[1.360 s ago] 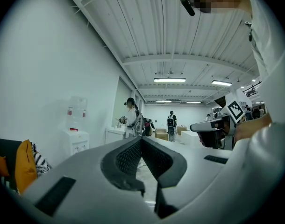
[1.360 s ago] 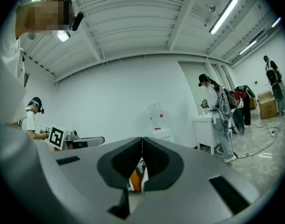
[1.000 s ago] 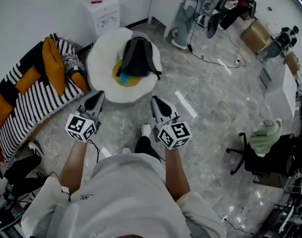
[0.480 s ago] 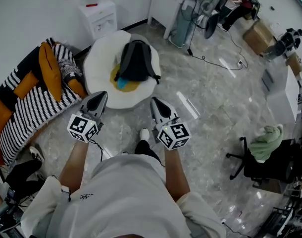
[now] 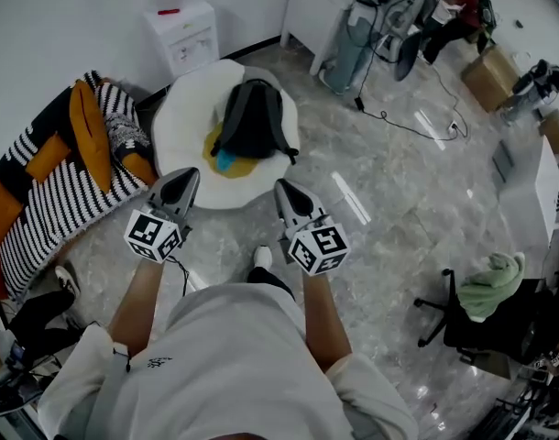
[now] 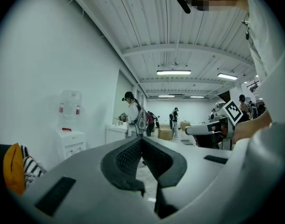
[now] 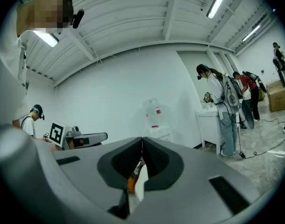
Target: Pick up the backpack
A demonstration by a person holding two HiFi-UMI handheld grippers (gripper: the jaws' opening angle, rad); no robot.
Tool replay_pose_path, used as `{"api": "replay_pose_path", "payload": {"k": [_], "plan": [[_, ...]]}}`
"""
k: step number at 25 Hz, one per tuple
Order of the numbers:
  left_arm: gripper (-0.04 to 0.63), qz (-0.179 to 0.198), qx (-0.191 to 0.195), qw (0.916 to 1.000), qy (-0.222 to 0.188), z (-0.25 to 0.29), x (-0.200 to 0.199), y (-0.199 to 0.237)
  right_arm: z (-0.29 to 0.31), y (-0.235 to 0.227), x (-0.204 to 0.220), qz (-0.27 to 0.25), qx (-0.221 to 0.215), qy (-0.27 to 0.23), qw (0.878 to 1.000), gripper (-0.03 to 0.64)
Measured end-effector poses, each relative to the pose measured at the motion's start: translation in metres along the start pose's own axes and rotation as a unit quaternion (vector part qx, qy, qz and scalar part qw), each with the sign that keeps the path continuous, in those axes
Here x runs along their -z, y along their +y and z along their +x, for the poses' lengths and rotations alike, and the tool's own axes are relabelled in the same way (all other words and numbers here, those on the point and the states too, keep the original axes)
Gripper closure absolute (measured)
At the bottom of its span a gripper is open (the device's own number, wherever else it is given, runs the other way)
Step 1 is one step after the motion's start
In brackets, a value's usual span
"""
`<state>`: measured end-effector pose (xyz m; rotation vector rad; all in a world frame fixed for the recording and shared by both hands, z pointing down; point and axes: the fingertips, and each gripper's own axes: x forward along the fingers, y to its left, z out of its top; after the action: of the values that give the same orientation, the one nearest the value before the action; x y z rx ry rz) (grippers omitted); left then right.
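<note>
Backpack lies beyond left gripper and right gripper.

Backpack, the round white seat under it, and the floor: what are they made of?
The backpack looks like dark matte fabric, soft and slumped. The round white seat seems a plush cushion, with puffy rounded edges. The floor looks like polished grey stone or tile: veined, mirroring lights.

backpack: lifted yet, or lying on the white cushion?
Lying on it. The backpack rests flat on the white cushion; left gripper and right gripper are short of it, shut.
</note>
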<state>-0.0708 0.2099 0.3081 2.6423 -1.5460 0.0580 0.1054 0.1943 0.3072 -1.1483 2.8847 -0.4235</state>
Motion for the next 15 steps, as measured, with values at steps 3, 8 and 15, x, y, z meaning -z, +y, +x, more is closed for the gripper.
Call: {"api": "replay_pose_path", "payload": {"k": [3,8,15], "plan": [[0.592,0.0,-0.008,1.0,0.002,0.017,-0.001,0.002,0.007,-0.018,-0.002,-0.004,-0.006,0.006,1.0,0.609],[0.592,-0.003,-0.025,0.9997,0.005,0.045,-0.001,0.009,0.019,-0.049,-0.005,-0.013,-0.013,0.016,1.0,0.61],[0.592,0.0,-0.036,0.9993,0.011,0.083,-0.001,0.007,0.027,-0.092,-0.006,-0.006,-0.02,0.022,1.0,0.611]]}}
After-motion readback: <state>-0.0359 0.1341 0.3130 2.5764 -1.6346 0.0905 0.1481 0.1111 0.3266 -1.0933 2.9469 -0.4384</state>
